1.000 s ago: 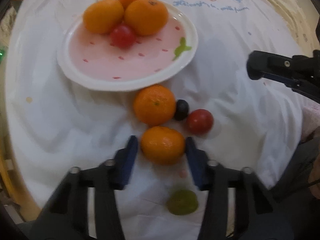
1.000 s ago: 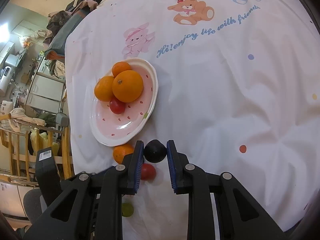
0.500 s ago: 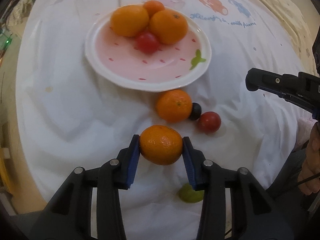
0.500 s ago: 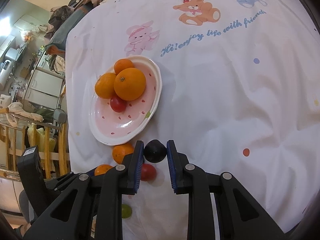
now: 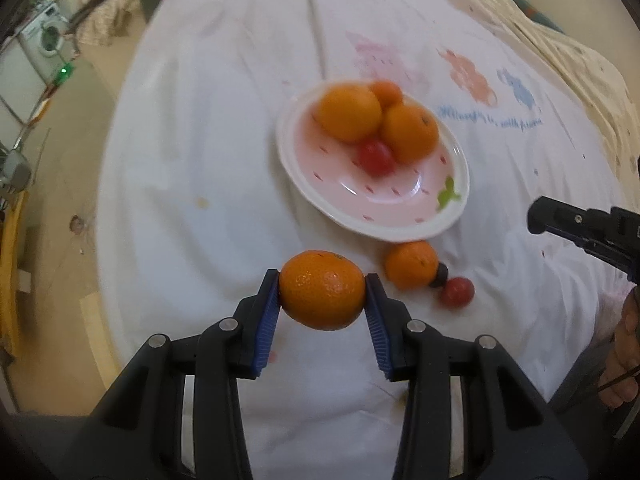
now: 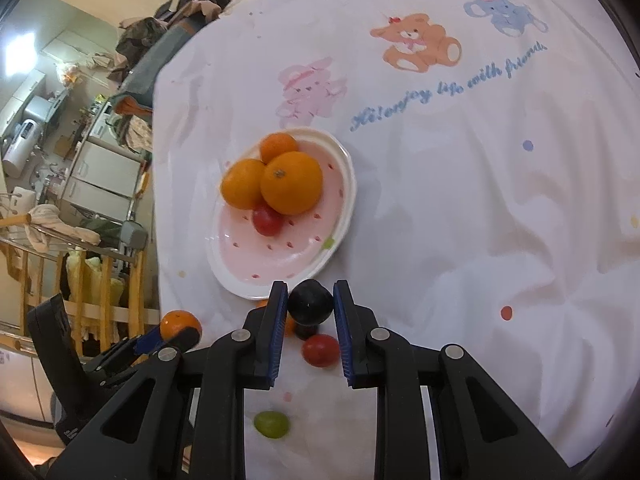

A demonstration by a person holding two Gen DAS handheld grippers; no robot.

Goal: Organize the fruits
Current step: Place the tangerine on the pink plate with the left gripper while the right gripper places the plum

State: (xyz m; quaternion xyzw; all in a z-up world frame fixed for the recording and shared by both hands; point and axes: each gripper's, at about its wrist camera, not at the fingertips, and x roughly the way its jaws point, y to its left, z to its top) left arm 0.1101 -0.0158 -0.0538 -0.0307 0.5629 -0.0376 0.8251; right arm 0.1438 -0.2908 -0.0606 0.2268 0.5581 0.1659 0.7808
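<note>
- The mandarin [image 5: 322, 295] sits clamped between the blue pads of the left gripper [image 5: 322, 304], lifted clear of the white cloth, its long axis running across from pad to pad.
- The right gripper [image 6: 310, 312] holds a dark round fruit [image 6: 310, 307] in narrow jaws, above the cloth just short of the plate's near rim.
- Under and just behind that grip lie a red cherry tomato [image 6: 320, 350] and, nearer the camera, a green grape [image 6: 272, 424] on the cloth.
- In the left wrist view a loose orange [image 5: 412, 265] rests on the cloth beside the plate's near rim, with a small dark fruit [image 5: 440, 275] touching it.
- The pink plate [image 5: 400, 216] with a white rim carries three oranges [image 5: 348, 113] and a red tomato [image 5: 375, 157] bunched at its far side; its near half is bare.
- The desk is covered by a white cloth [image 6: 480, 208] printed with a bear, a rabbit, an elephant and blue lettering; wide bare cloth lies to the right of the plate in the right wrist view.
- The cloth's left edge drops to a beige floor [image 5: 60, 184]; beyond it stand a washing machine [image 5: 44, 36], cabinets and piled clothes.
</note>
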